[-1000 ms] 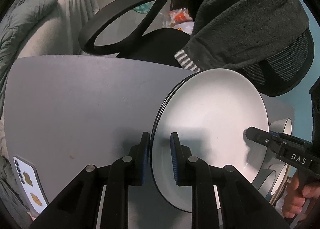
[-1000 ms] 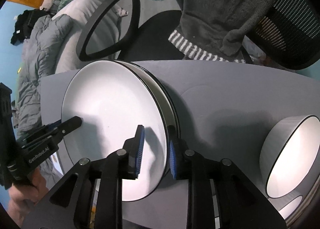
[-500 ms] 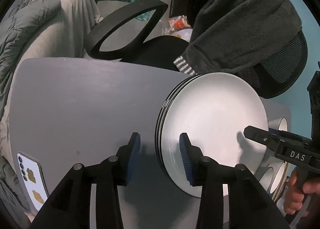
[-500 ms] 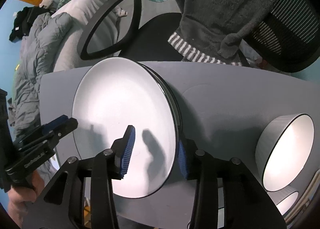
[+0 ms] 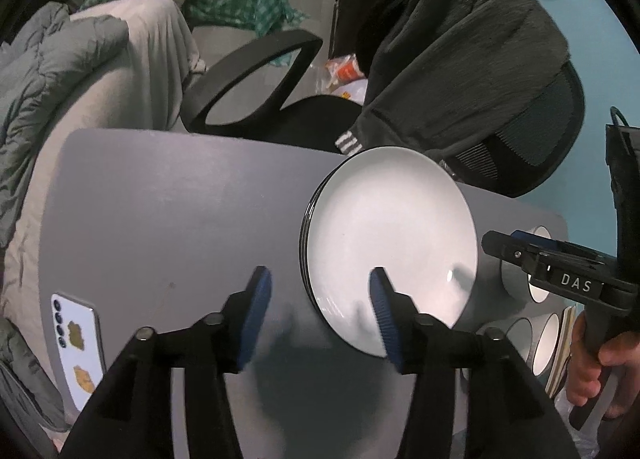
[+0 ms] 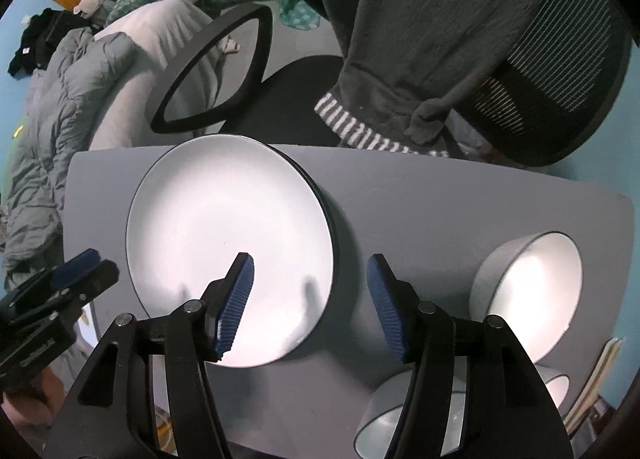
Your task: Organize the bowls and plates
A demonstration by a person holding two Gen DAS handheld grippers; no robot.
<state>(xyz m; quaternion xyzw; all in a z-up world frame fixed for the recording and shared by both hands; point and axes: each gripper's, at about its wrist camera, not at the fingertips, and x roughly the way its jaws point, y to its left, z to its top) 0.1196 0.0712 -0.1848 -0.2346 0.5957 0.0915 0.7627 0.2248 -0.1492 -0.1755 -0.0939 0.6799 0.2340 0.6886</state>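
A stack of white plates with dark rims (image 5: 390, 243) lies flat on the grey table (image 5: 168, 219); it also shows in the right wrist view (image 6: 230, 243). My left gripper (image 5: 320, 315) is open and empty, its jaws straddling the stack's near left edge from above. My right gripper (image 6: 310, 303) is open and empty above the stack's right edge. White bowls with grey outsides stand to the right: one large bowl (image 6: 528, 291) and a lower bowl (image 6: 404, 415) under the right finger. The bowls show small at the right in the left wrist view (image 5: 536, 287).
A phone (image 5: 78, 343) lies at the table's left edge. A black office chair (image 5: 280, 99) with a dark sweater (image 5: 460, 51) draped on it stands behind the table. Bedding (image 5: 80, 71) lies to the left. Flat items (image 6: 592, 383) lean at the far right.
Both grippers have opened and let go of the top plate, which now lies on the stack. Both have pulled back and up from the plates.
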